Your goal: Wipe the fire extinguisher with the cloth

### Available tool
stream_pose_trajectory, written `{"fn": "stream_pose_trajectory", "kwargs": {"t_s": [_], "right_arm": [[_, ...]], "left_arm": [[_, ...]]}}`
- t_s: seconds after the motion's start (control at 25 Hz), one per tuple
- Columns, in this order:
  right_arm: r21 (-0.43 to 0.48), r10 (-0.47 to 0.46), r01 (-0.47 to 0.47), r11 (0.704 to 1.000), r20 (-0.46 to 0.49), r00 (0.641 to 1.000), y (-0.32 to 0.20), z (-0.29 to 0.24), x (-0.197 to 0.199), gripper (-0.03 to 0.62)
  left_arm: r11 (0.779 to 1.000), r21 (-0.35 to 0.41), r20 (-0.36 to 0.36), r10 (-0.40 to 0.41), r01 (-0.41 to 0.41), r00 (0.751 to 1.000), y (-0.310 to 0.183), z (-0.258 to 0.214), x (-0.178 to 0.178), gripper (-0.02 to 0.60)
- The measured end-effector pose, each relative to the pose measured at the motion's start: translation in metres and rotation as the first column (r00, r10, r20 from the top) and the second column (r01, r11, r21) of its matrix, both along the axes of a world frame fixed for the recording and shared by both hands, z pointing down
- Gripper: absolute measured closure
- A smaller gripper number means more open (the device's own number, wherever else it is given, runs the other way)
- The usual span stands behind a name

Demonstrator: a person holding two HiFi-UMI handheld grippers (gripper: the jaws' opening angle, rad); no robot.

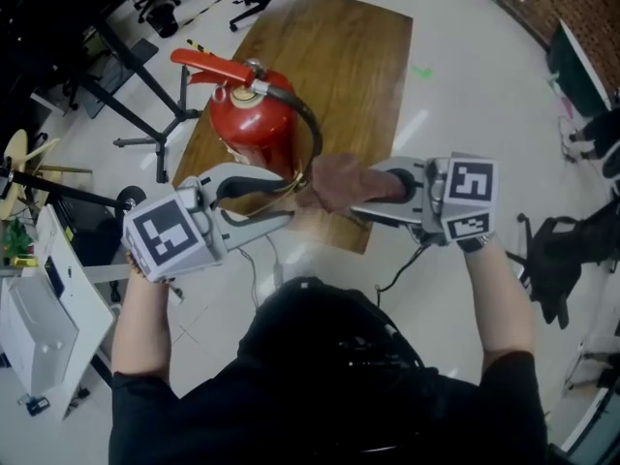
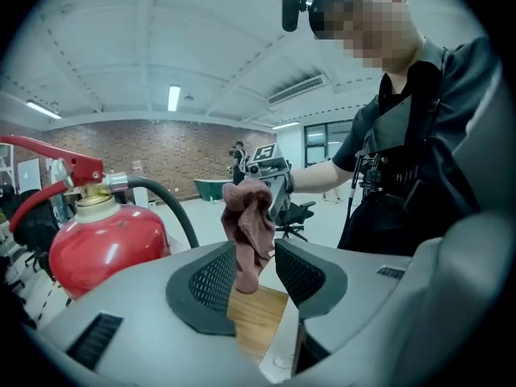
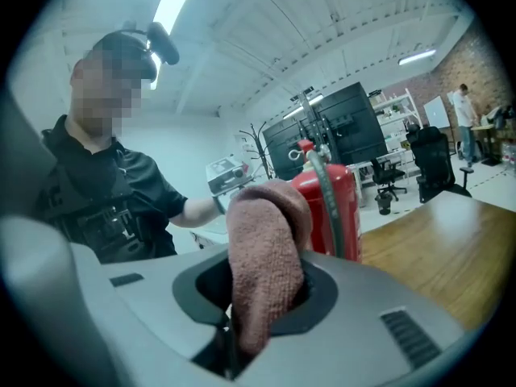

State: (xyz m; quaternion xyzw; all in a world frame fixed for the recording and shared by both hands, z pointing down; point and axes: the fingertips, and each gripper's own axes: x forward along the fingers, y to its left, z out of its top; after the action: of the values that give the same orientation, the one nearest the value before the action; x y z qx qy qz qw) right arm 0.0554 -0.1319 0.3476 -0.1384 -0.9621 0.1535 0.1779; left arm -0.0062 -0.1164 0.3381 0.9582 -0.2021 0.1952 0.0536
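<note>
Head view: shows the red fire extinguisher (image 1: 250, 124) upright on the wooden desk (image 1: 339, 66), with a red lever (image 1: 208, 64) on top and a black hose (image 1: 308, 124) curving down its right side. Just in front of the extinguisher, finds the right tool (image 1: 373, 194) clamped on a brownish-pink cloth (image 1: 339, 182), and the left tool (image 1: 289, 198) facing it, jaws apart.

Left gripper view: puts the hanging cloth (image 2: 250, 224) right of the extinguisher, its tip between the spread jaws, neither pressing it.

Right gripper view: shows jaws pinched on the looped terry cloth (image 3: 266, 248), bunched up just before the extinguisher's glossy cylinder.
</note>
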Motion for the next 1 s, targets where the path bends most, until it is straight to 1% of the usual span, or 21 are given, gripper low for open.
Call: {"fn": "stream_pose_trajectory", "kwargs": {"t_s": [0.16,0.24,0.32,0.4,0.48,0.56,0.64,0.72,0.88,1.0], "right_arm": [[0.033,0.059,-0.061,0.998,0.061,0.996,-0.032,-0.022,0.002,0.505],[0.053,0.112,-0.119,0.991,0.113,0.987,-0.052,-0.037,0.001,0.505],[0.070,0.183,-0.198,0.978,0.178,0.967,-0.075,-0.052,0.000,0.505],[0.085,0.262,-0.289,0.954,0.236,0.936,-0.100,-0.065,-0.001,0.505],[0.107,0.345,-0.385,0.917,0.271,0.898,-0.124,-0.072,-0.005,0.505],[0.124,0.408,-0.457,0.881,0.291,0.865,-0.144,-0.074,-0.010,0.505],[0.125,0.428,-0.482,0.867,0.307,0.850,-0.156,-0.076,-0.018,0.505],[0.141,0.411,-0.471,0.871,0.316,0.855,-0.163,-0.076,-0.029,0.505],[0.184,0.324,-0.393,0.901,0.319,0.891,-0.174,-0.079,-0.058,0.505],[0.177,0.259,-0.325,0.929,0.319,0.912,-0.180,-0.079,-0.081,0.505]], "left_arm": [[0.998,-0.001,-0.016,-0.070,0.070,0.997,-0.005,-0.008,-0.012,0.431],[0.994,0.001,-0.021,-0.109,0.109,0.994,-0.007,-0.010,-0.018,0.431],[0.989,0.003,-0.026,-0.147,0.147,0.989,-0.008,-0.011,-0.022,0.431],[0.982,-0.001,-0.030,-0.189,0.189,0.982,-0.008,-0.010,-0.027,0.431],[0.971,-0.009,-0.029,-0.237,0.237,0.971,-0.008,-0.008,-0.031,0.431],[0.956,-0.015,-0.024,-0.292,0.292,0.956,-0.009,-0.006,-0.035,0.431],[0.938,-0.017,-0.024,-0.347,0.347,0.937,-0.010,-0.006,-0.038,0.431],[0.913,-0.020,-0.031,-0.407,0.407,0.913,-0.013,-0.005,-0.040,0.431],[0.850,-0.023,-0.037,-0.528,0.527,0.849,-0.017,-0.004,-0.043,0.431],[0.790,-0.031,-0.043,-0.612,0.612,0.789,-0.017,-0.003,-0.045,0.431]]}}
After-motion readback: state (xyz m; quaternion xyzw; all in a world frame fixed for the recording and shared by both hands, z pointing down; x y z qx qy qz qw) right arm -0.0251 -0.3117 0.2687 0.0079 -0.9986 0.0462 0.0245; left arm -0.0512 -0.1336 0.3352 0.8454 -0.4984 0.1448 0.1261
